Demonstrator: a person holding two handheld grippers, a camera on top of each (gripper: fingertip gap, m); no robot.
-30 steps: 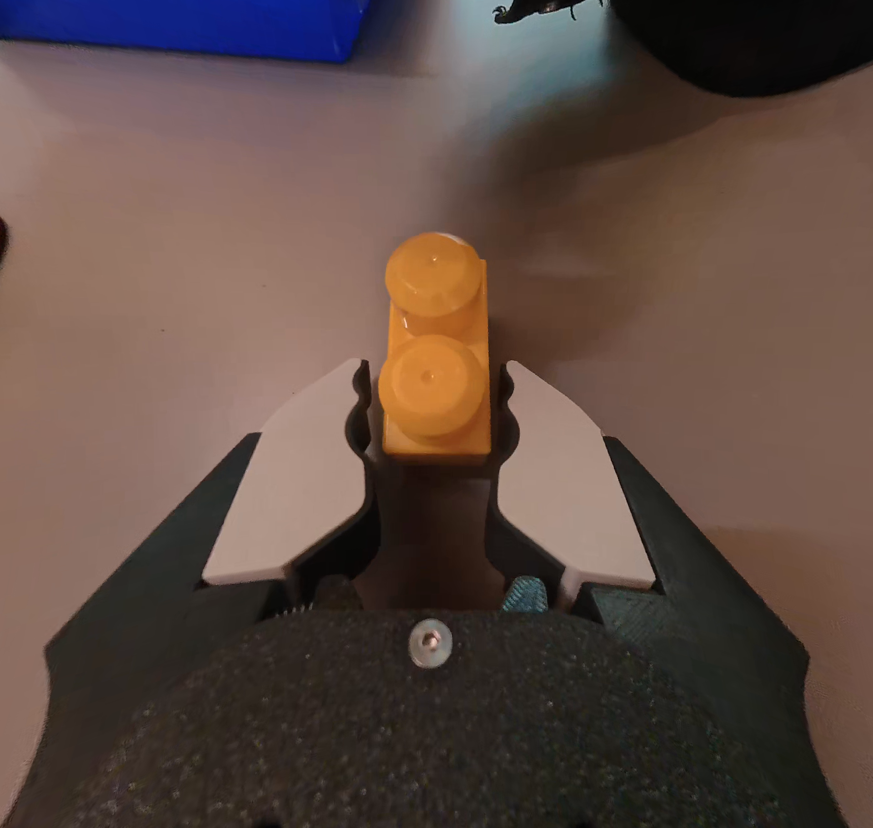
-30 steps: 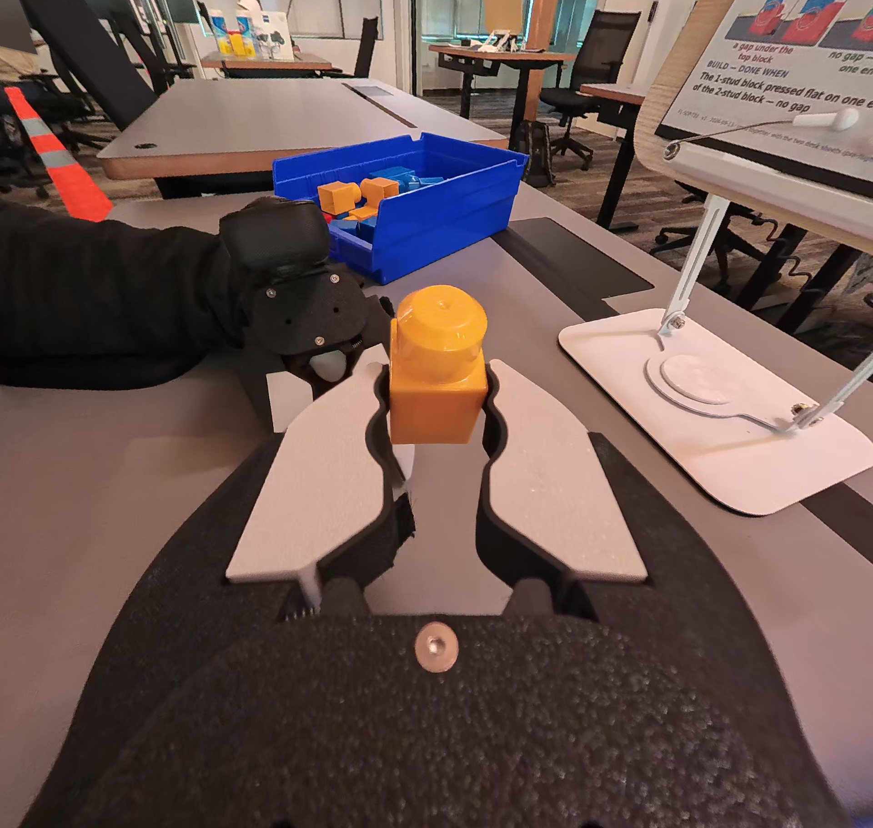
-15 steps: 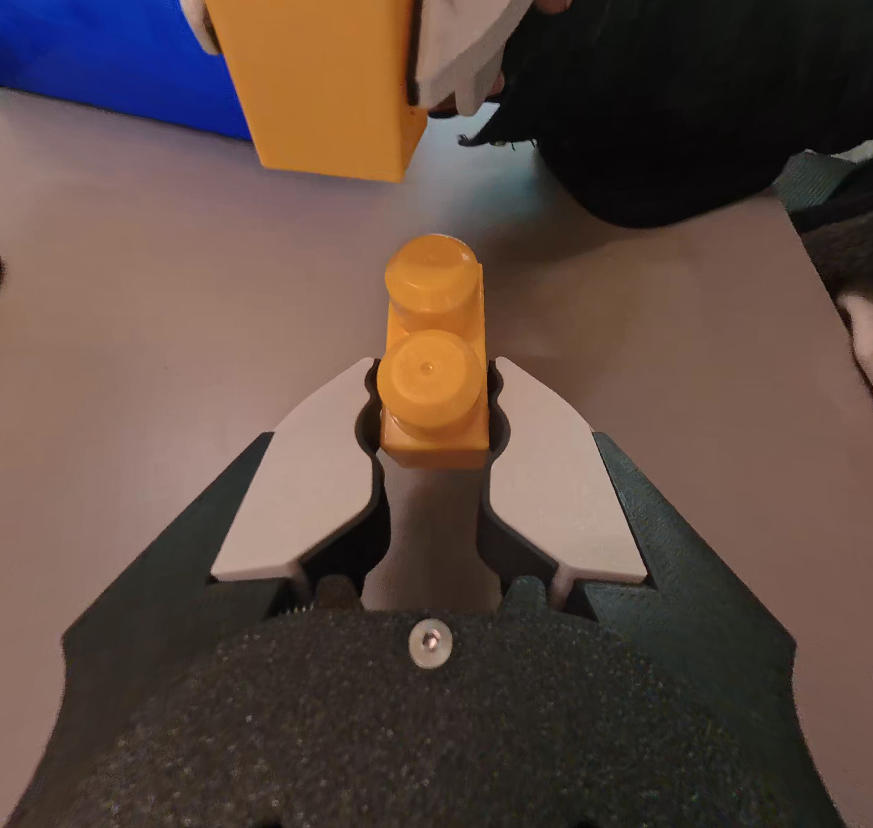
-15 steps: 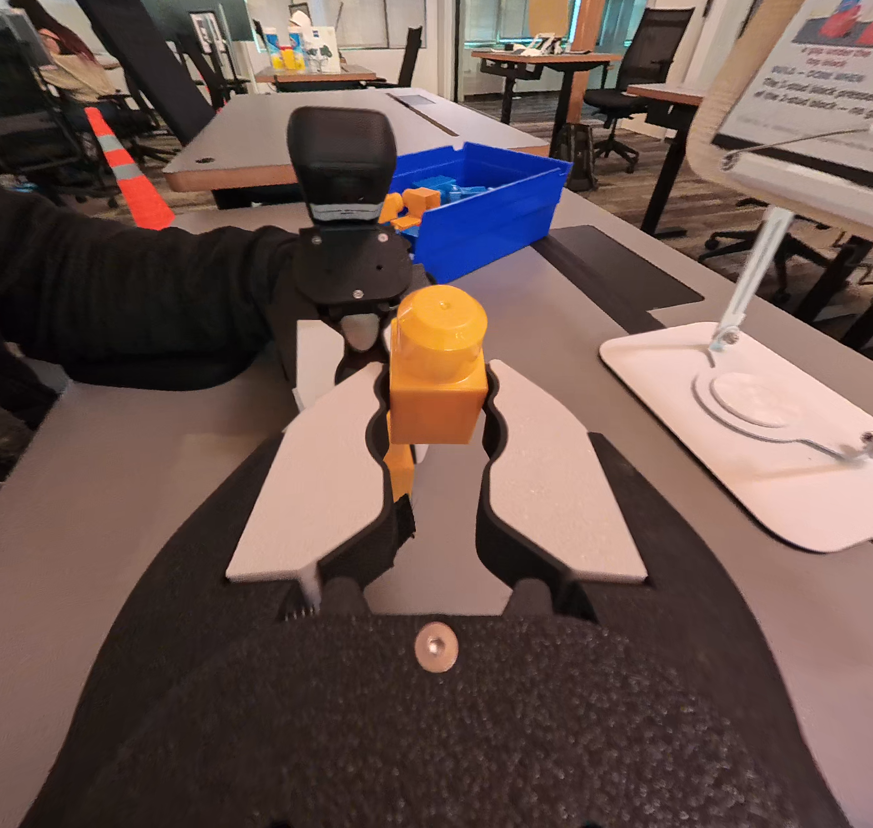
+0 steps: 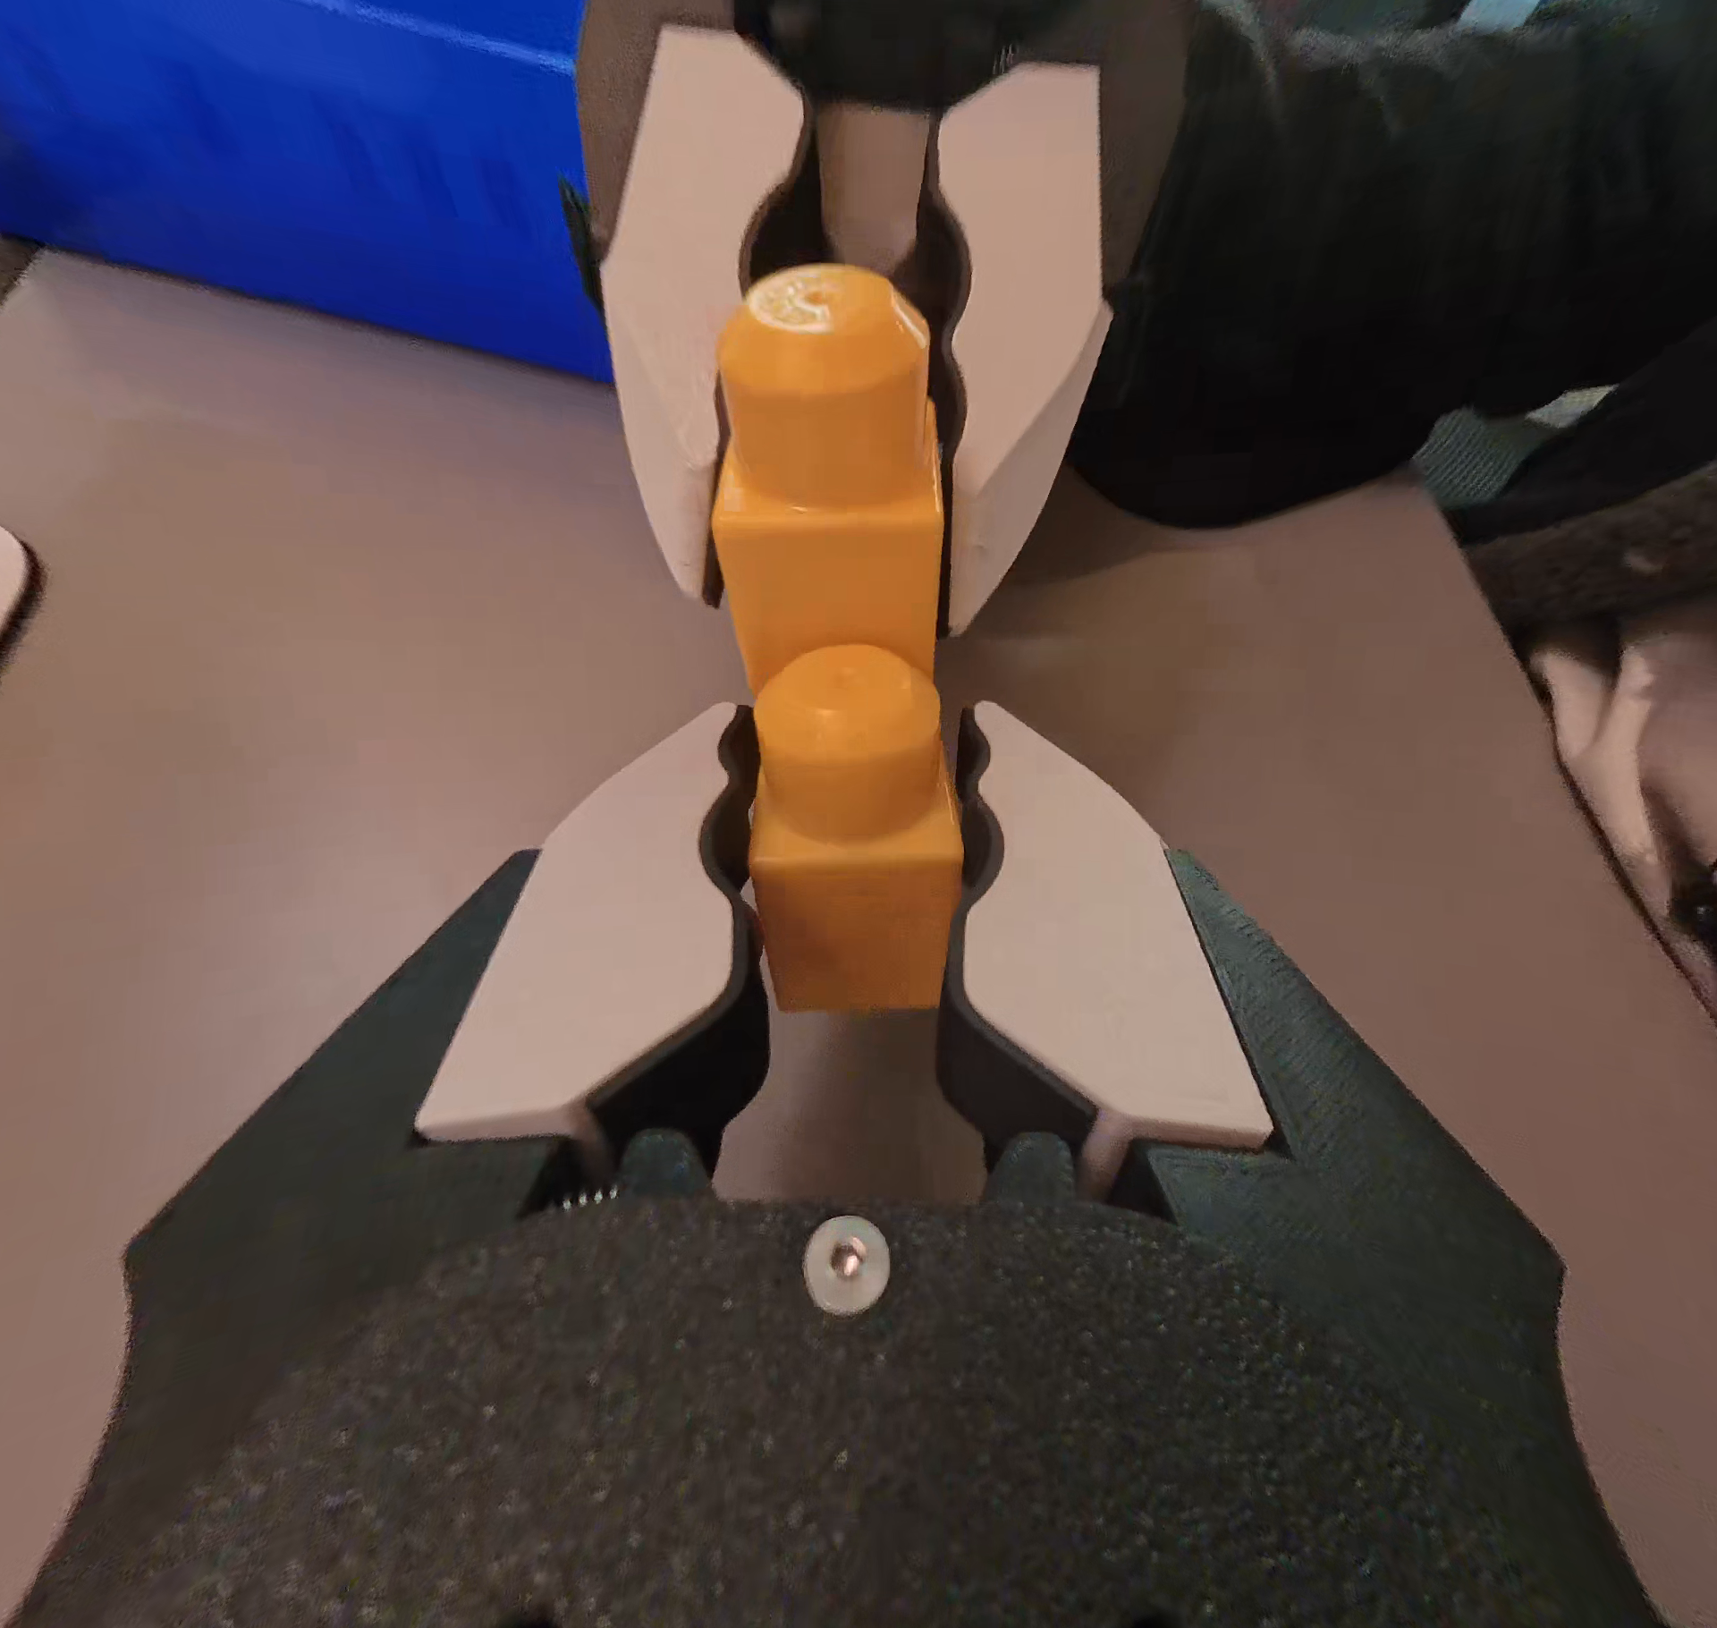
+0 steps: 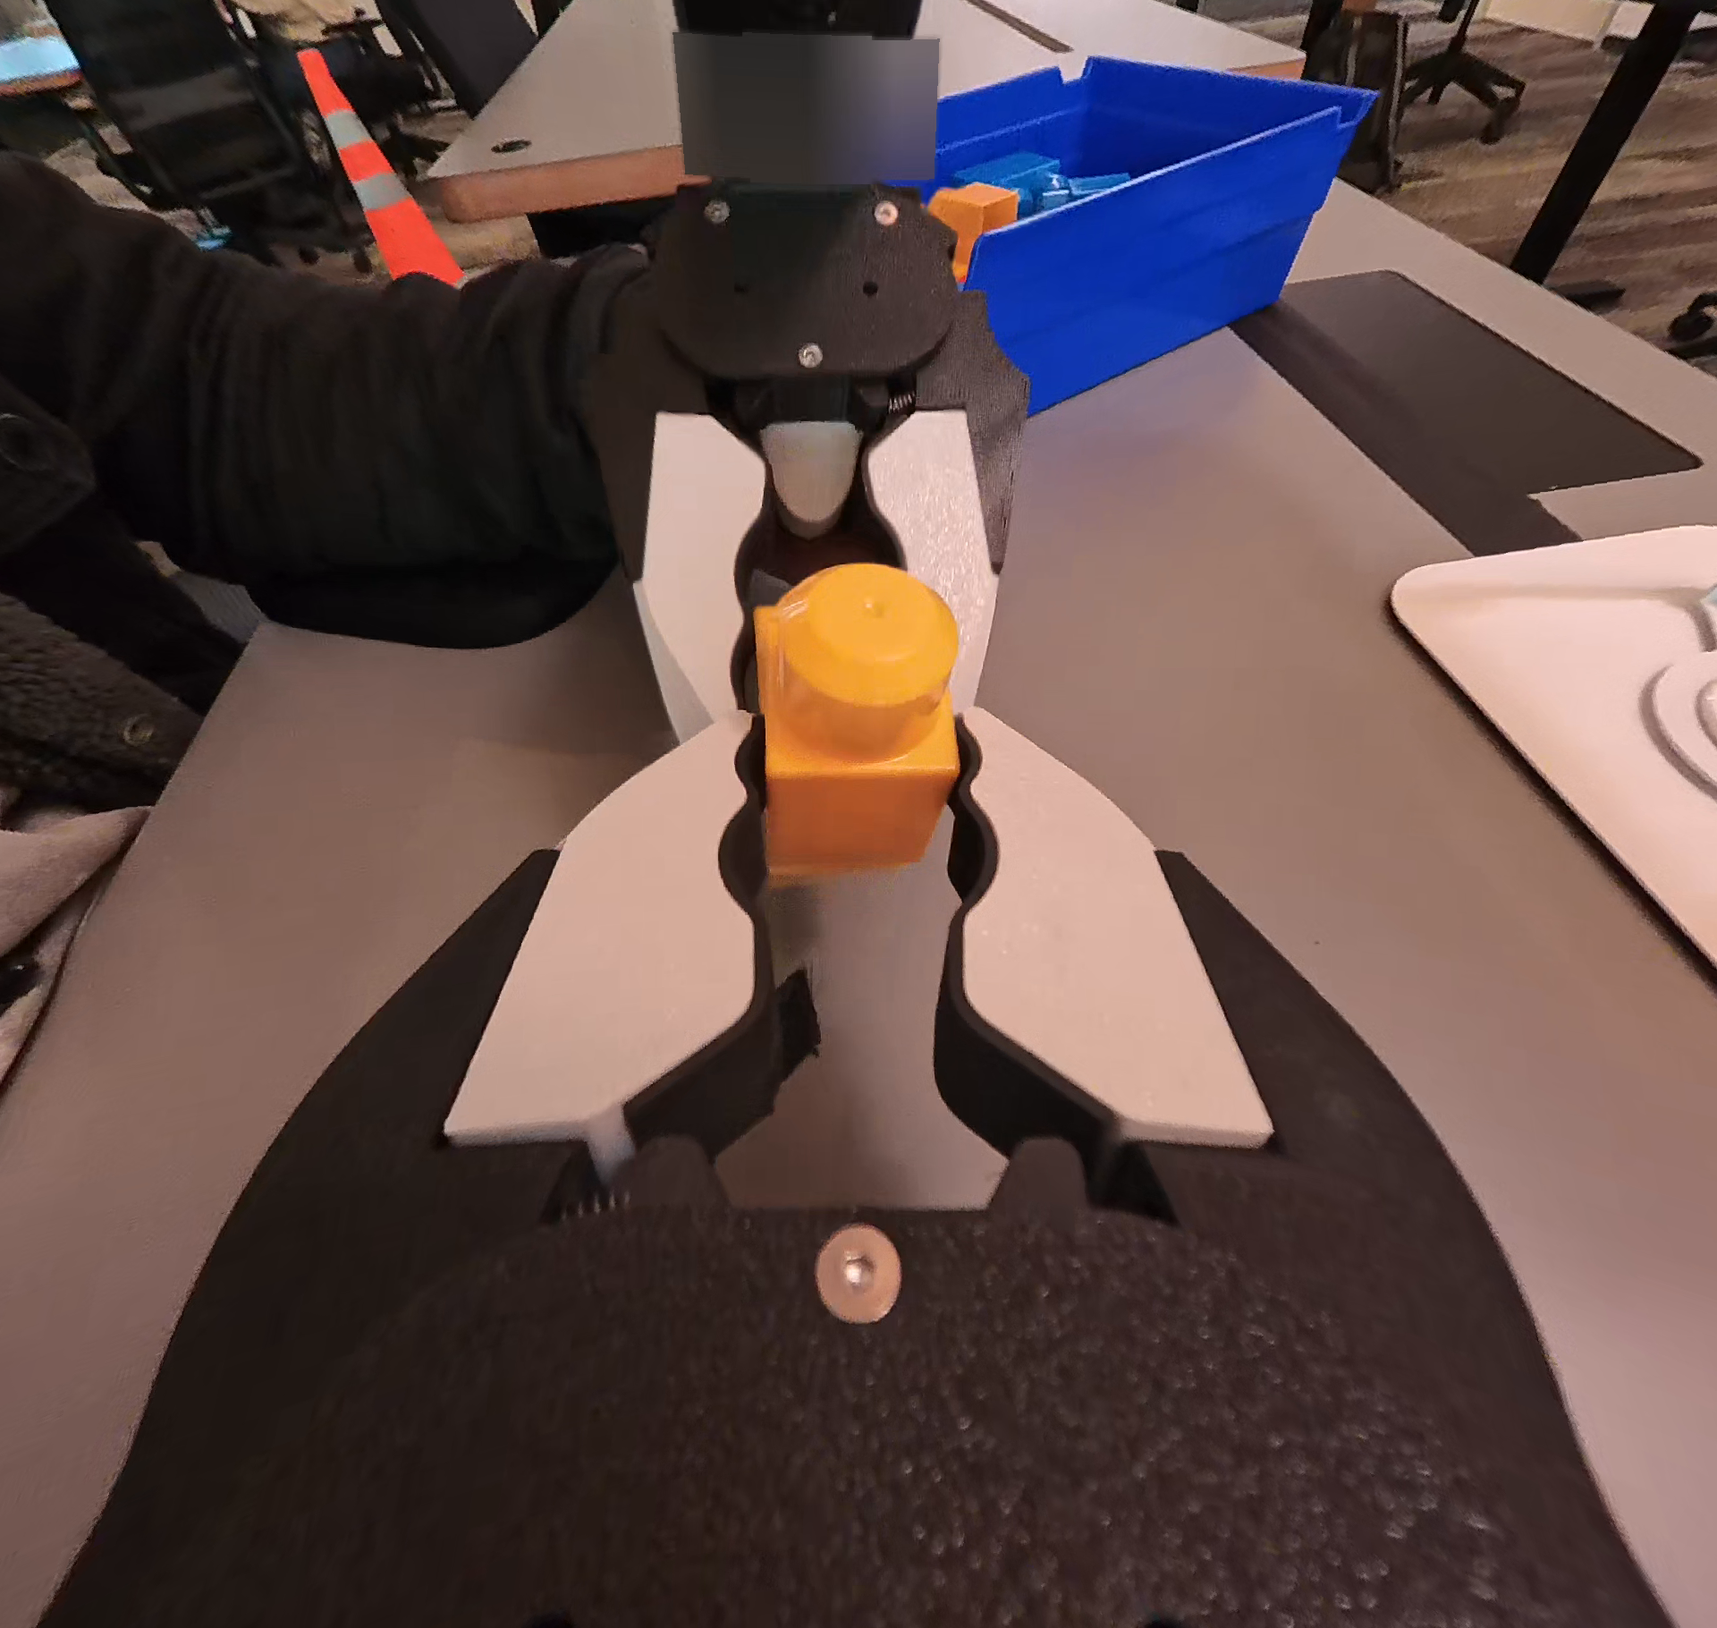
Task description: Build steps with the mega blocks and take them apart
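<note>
Orange plastic fills the middle of both views: your left tool (image 5: 850,849) pinches the near end of a two-stud orange plastic block (image 5: 855,914) that lies on the grey bench (image 5: 279,673), its white fingers (image 5: 604,961) pressed against the block's sides. Facing it from the far side, your right tool (image 5: 832,552) reaches in and clamps a one-stud orange plastic block (image 5: 827,515), which sits on the far end of the longer block, so one free stud remains in front. From the right wrist view the same one-stud block (image 6: 859,775) is squeezed between that tool's (image 6: 859,803) fingers, with the left tool (image 6: 818,561) just behind it, held by a black-sleeved arm (image 6: 325,431). Farther right on the bench stands a blue plastic bin (image 6: 1161,245) holding blue and orange blocks, and at the right edge lies a white flat stand base (image 6: 1579,700).
</note>
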